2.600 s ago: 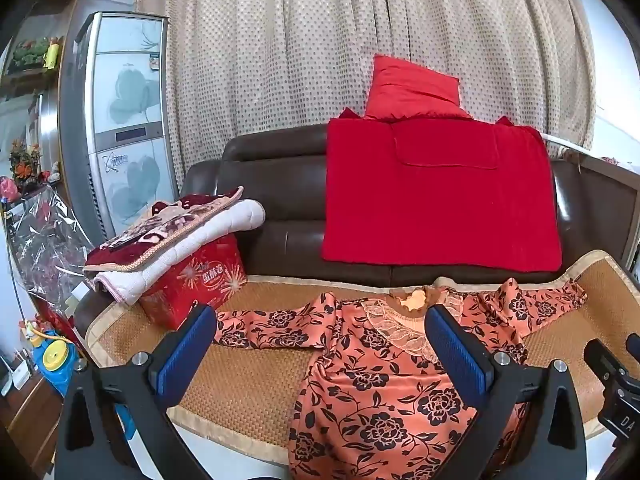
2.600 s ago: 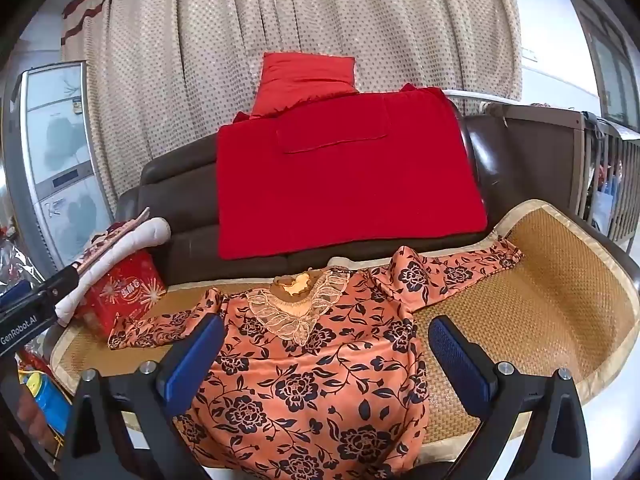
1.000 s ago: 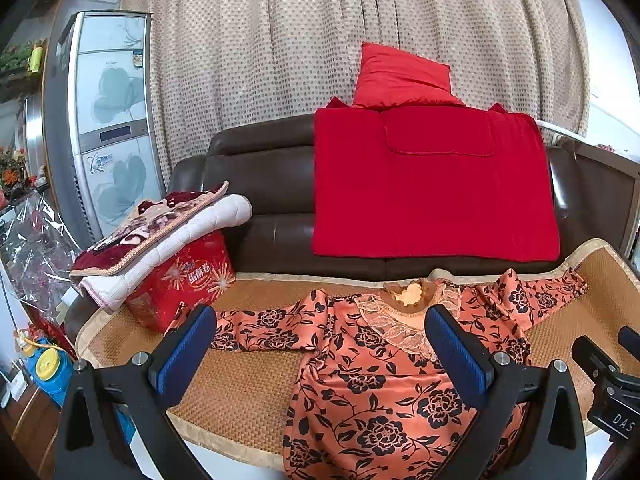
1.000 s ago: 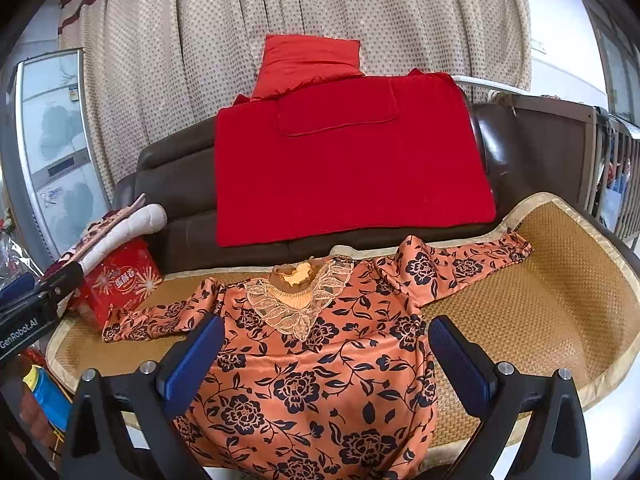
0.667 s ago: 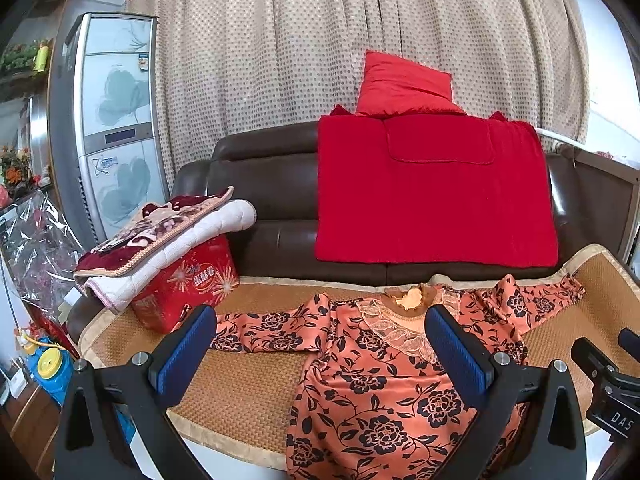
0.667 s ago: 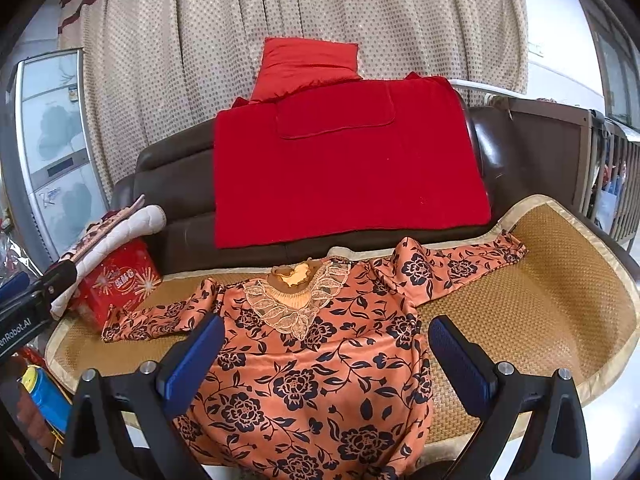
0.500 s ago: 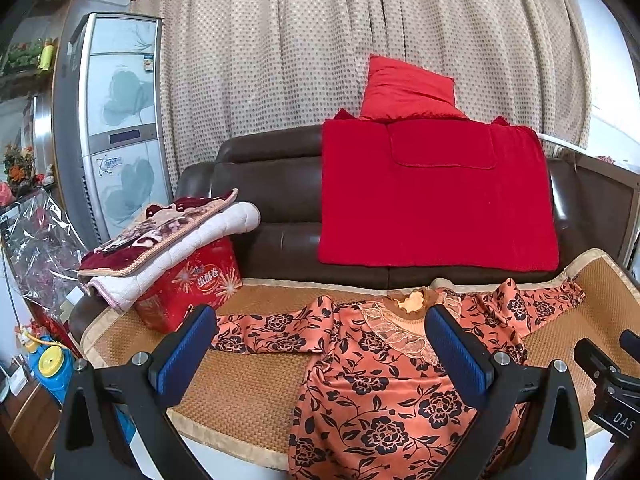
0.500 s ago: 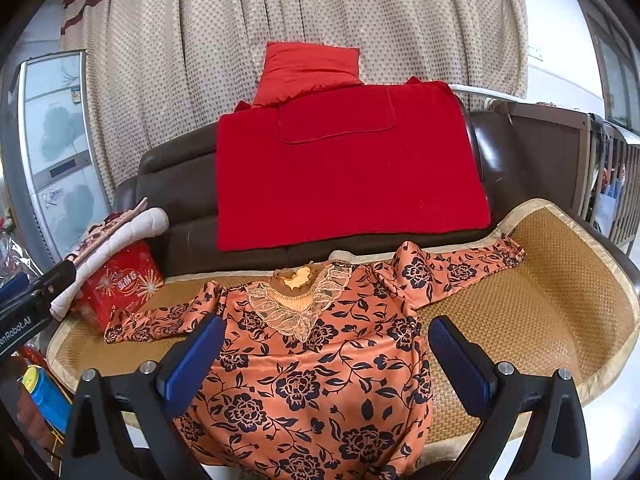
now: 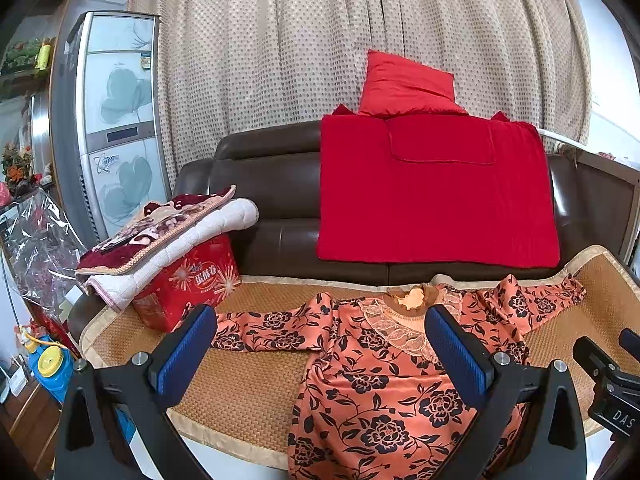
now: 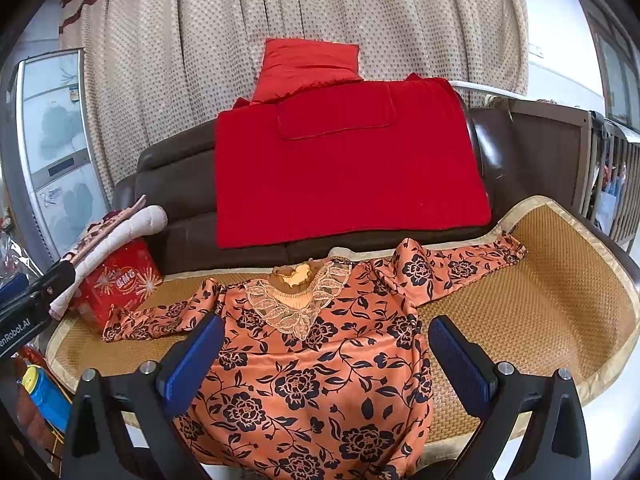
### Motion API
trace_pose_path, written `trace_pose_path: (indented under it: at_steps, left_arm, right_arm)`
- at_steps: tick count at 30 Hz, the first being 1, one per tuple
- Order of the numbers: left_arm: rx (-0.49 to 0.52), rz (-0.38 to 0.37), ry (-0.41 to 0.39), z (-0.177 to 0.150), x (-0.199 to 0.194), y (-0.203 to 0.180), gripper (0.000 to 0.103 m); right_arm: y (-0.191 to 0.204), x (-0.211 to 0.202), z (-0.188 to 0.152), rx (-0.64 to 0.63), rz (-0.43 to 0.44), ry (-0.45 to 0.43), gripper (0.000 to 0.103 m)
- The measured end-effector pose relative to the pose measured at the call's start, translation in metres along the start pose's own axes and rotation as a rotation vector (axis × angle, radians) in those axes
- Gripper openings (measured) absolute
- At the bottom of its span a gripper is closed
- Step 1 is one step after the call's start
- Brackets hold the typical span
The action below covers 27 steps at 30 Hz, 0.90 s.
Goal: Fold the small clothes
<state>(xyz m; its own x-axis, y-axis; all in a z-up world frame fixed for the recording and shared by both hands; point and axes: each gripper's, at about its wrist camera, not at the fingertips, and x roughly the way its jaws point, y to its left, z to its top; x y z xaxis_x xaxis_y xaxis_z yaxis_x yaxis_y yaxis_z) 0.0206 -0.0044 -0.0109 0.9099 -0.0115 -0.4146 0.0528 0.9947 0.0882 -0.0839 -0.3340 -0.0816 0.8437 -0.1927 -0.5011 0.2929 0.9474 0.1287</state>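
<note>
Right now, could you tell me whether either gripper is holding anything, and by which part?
Nothing is held. The left gripper and the right gripper are both open, hovering short of the orange floral blouse, which lies spread flat on the woven mat.

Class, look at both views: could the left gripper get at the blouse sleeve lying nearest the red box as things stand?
Probably yes. The left gripper is open and empty, and the sleeve lies flat on the mat with nothing on top. The red box sits just beyond the cuff, apparently not on it.
</note>
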Motion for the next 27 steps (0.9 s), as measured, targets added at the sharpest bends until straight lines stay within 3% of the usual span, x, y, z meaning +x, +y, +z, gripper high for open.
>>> trace_pose_path:
  at_steps: [9, 13, 16, 20, 23, 24, 27]
  left_arm:
    - [0.028, 0.008, 0.028, 0.004, 0.031, -0.013, 0.103]
    - [0.027, -0.061, 0.169, -0.008, 0.095, -0.034, 0.103]
    - [0.028, -0.089, 0.286, -0.029, 0.155, -0.058, 0.103]
    - [0.037, -0.097, 0.363, -0.059, 0.225, -0.096, 0.103]
    - [0.049, -0.099, 0.401, -0.076, 0.272, -0.123, 0.103]
    - [0.058, -0.087, 0.413, -0.082, 0.284, -0.13, 0.103]
    - [0.135, -0.029, 0.479, -0.101, 0.319, -0.151, 0.103]
  right_arm:
    - [-0.011, 0.025, 0.012, 0.028, 0.001, 0.003, 0.103]
    - [-0.041, 0.054, 0.022, 0.105, 0.007, -0.01, 0.103]
    - [-0.099, 0.09, 0.021, 0.263, 0.014, -0.008, 0.103]
    - [-0.191, 0.142, 0.009, 0.469, -0.033, -0.026, 0.103]
    - [-0.265, 0.185, -0.001, 0.673, -0.031, -0.017, 0.09]
    - [-0.285, 0.197, -0.004, 0.749, -0.005, -0.02, 0.08]
    - [-0.341, 0.233, -0.013, 0.941, 0.025, -0.049, 0.066]
